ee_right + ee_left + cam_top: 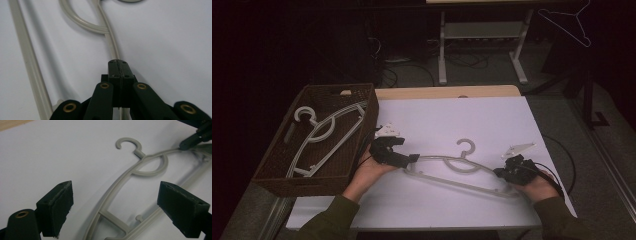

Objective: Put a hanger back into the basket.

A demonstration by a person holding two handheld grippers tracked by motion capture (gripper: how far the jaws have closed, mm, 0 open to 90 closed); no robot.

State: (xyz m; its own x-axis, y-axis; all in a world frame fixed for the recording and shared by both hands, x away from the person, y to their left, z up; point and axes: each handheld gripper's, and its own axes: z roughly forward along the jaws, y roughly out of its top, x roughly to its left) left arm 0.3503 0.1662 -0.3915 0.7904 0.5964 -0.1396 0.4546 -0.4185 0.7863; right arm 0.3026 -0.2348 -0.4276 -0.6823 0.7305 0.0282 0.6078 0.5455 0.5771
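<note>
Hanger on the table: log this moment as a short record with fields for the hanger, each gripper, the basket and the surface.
hanger: grey plastic hanger lying flat on the white table, hook pointing away from the person
right gripper: right gripper shut on the hanger's upper arm at its right end
left gripper: left gripper open, jaws astride the hanger's left end, pads not touching it
basket: brown woven basket at the table's left edge, holding more grey hangers
</note>
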